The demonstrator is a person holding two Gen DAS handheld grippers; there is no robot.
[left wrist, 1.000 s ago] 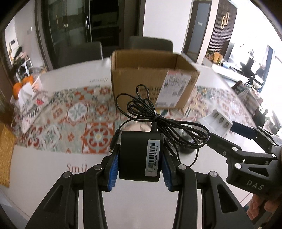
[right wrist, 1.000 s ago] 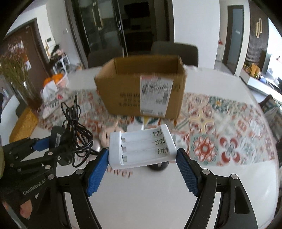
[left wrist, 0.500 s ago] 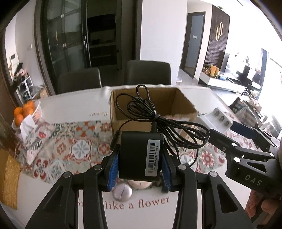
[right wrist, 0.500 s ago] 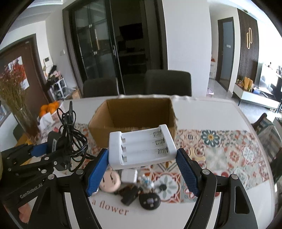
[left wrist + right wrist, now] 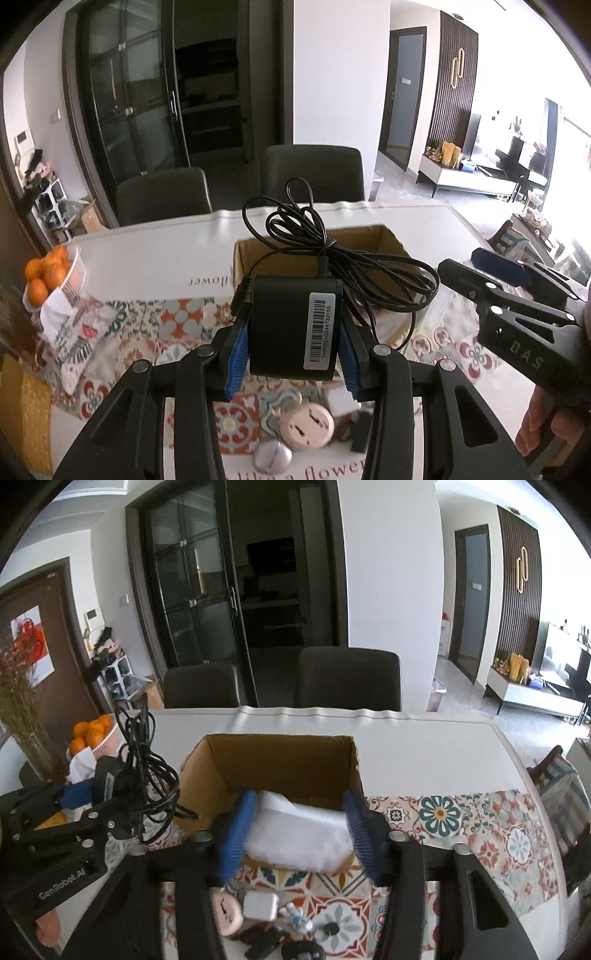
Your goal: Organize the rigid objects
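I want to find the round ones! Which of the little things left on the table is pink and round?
The pink round plug, lying on the patterned cloth beside the silver disc. The others nearby are white or black and boxy.

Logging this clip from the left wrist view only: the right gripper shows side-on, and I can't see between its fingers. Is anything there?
Observer: Yes. The right wrist view shows a white charger between the right gripper's blue pads, too blurred to judge the grip.
Operator: Where is it relative to the cardboard box?
Observer: Over the near wall of the cardboard box, at its open top.
Operator: The left gripper clamps the power adapter. Is that over the box too?
Observer: No. From the right wrist it appears left of the box, outside its left wall.
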